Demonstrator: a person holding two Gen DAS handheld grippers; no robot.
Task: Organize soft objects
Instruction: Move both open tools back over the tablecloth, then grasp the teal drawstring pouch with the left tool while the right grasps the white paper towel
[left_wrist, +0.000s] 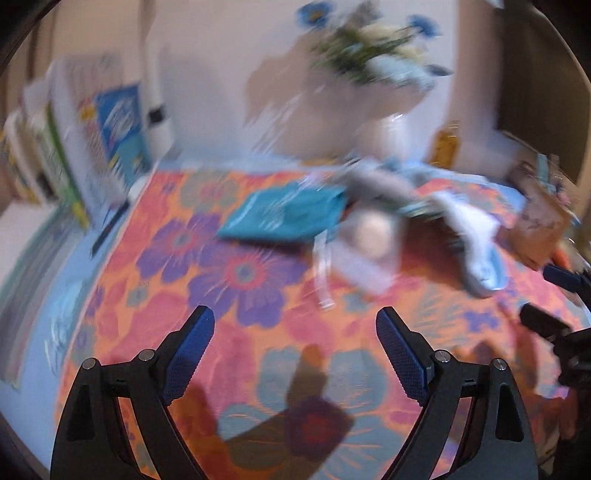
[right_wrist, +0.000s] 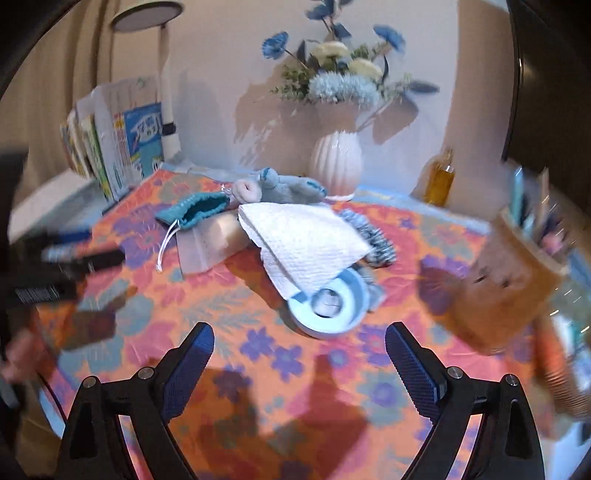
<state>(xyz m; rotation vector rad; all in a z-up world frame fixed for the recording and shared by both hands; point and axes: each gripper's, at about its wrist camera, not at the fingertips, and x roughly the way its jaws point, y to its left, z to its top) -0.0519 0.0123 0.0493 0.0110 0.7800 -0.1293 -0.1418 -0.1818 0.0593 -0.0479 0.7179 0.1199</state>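
On a flowered tablecloth (right_wrist: 258, 354) lies a heap of soft things. A teal knitted pouch (right_wrist: 195, 212) with a white cord lies at its left. A grey plush toy (right_wrist: 284, 188) rests behind it. A white quilted cloth (right_wrist: 306, 240) drapes over a blue-rimmed round roll (right_wrist: 332, 306), with a striped fabric piece (right_wrist: 373, 236) beside it. In the blurred left wrist view the teal pouch (left_wrist: 284, 214) and white cloth (left_wrist: 469, 225) appear too. My left gripper (left_wrist: 295, 325) and right gripper (right_wrist: 299, 339) both stand open over bare cloth, short of the heap, holding nothing.
A white ribbed vase (right_wrist: 336, 162) of blue and white flowers stands at the back. An amber bottle (right_wrist: 439, 181) is to its right, and a brown holder (right_wrist: 513, 266) with pens at far right. Books (right_wrist: 122, 147) lean at the left edge. A translucent bag (right_wrist: 210, 240) lies beneath the pouch.
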